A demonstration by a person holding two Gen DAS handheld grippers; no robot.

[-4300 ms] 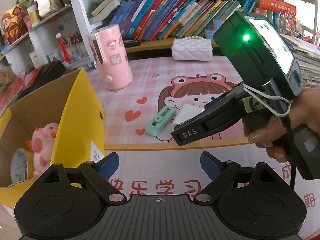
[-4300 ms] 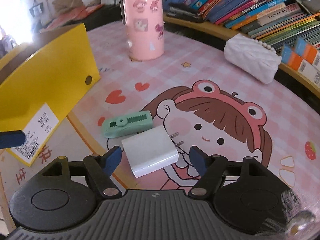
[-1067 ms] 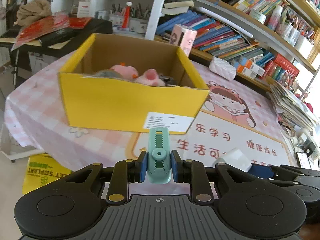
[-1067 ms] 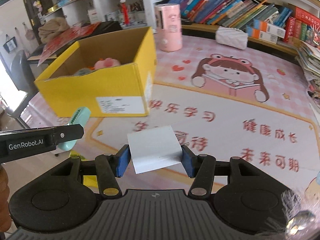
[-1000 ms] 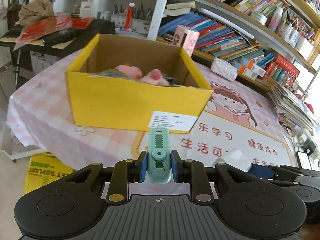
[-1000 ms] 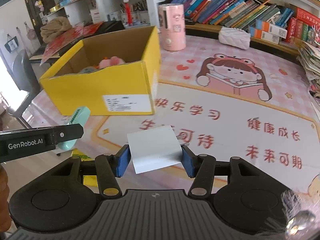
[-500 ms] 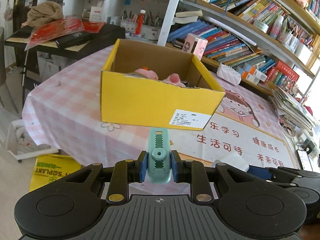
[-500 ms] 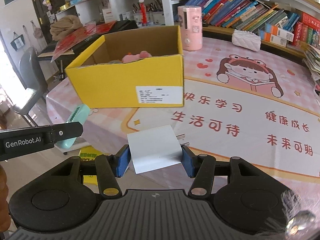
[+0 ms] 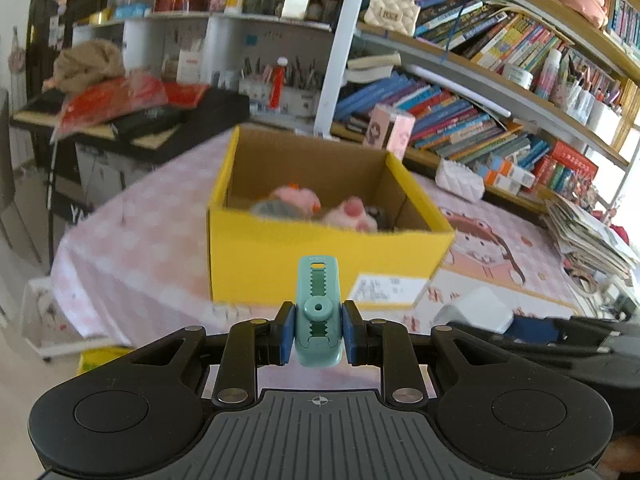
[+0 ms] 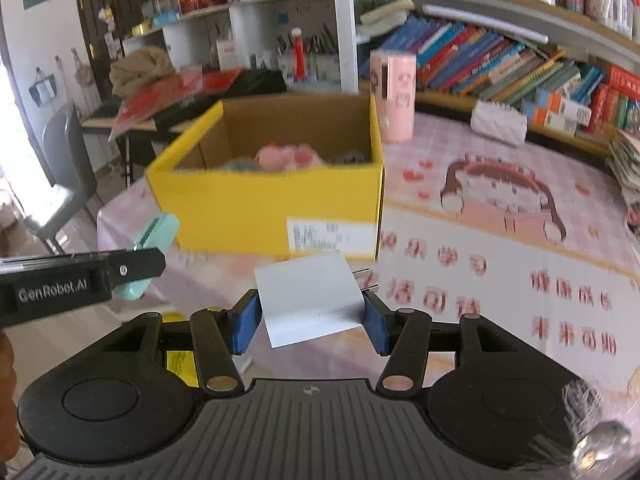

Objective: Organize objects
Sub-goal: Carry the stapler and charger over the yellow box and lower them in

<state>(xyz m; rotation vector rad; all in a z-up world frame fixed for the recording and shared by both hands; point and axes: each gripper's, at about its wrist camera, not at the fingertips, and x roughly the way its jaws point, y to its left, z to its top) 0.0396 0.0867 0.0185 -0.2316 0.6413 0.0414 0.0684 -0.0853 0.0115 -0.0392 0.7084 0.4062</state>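
Note:
My left gripper (image 9: 318,330) is shut on a mint green toothed clip (image 9: 319,308), held upright in the air in front of the table edge. My right gripper (image 10: 311,320) is shut on a white plug adapter (image 10: 308,294) with its metal prongs to the right. The open yellow cardboard box (image 9: 320,248) stands ahead on the pink tablecloth, holding a pink plush toy (image 9: 298,200) and other items. The box also shows in the right wrist view (image 10: 264,204). The clip (image 10: 154,236) and left gripper appear at the left of the right wrist view.
A pink cylinder container (image 10: 394,96) stands behind the box. A white quilted pouch (image 10: 498,122) lies at the table's far side under the bookshelf. A dark chair (image 10: 64,160) and a cluttered side desk (image 9: 132,116) are left of the table.
Both grippers have kept their hold and swung; the box now sits more central and closer in the left view and further right in the right view. The picture is blurred by motion.

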